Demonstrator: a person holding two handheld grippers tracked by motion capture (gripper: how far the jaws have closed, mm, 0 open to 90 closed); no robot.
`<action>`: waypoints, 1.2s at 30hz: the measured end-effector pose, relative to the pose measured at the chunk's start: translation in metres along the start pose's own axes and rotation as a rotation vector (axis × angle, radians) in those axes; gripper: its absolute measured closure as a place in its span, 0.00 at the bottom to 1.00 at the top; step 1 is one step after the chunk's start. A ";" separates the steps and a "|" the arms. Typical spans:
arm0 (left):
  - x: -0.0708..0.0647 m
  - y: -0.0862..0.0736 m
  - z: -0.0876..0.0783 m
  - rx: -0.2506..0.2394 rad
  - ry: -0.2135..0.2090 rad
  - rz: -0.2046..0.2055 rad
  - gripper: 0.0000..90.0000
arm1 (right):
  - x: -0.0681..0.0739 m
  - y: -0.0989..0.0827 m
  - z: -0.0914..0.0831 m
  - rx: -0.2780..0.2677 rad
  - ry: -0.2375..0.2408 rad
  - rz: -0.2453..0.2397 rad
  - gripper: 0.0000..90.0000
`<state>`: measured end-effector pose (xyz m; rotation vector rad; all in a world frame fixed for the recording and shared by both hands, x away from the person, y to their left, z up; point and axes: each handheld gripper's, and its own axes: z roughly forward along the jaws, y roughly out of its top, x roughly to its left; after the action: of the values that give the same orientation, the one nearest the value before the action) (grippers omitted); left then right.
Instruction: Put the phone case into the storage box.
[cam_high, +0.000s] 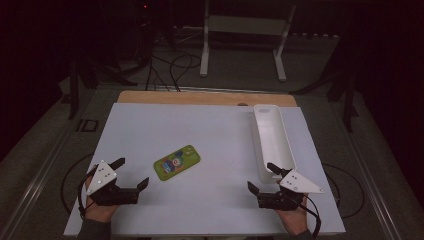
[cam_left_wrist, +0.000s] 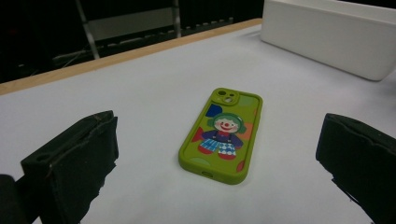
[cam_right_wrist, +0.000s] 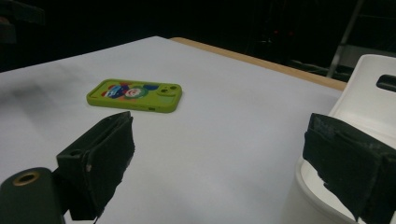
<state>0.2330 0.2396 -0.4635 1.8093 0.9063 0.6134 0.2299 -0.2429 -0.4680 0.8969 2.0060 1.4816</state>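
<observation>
A green phone case (cam_high: 177, 161) with a clown picture lies flat on the white table top, left of centre. It also lies ahead of the jaws in the left gripper view (cam_left_wrist: 222, 135) and farther off in the right gripper view (cam_right_wrist: 134, 95). My left gripper (cam_high: 131, 173) rests near the front left edge, open and empty, with the case a short way to its right and beyond. My right gripper (cam_high: 262, 177) is at the front right, open and empty, beside the near end of a long white tray (cam_high: 272, 140).
The white tray (cam_left_wrist: 327, 35) runs front to back along the table's right side and looks empty. A wooden edge (cam_high: 205, 97) borders the far side of the table. Beyond it stand a white frame and cables on the floor.
</observation>
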 end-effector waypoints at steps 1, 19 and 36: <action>0.000 0.001 0.000 0.003 -0.002 0.000 0.00 | 0.000 0.000 0.000 -0.004 -0.001 -0.003 0.09; -0.001 0.017 0.012 0.057 -0.022 0.009 0.00 | -0.001 0.002 -0.003 -0.010 -0.026 0.007 0.09; 0.004 0.028 0.025 0.107 -0.041 0.020 0.00 | -0.002 0.002 -0.002 -0.010 -0.024 0.009 0.09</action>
<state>0.2624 0.2226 -0.4473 1.9213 0.9099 0.5475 0.2306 -0.2452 -0.4655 0.9168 1.9784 1.4768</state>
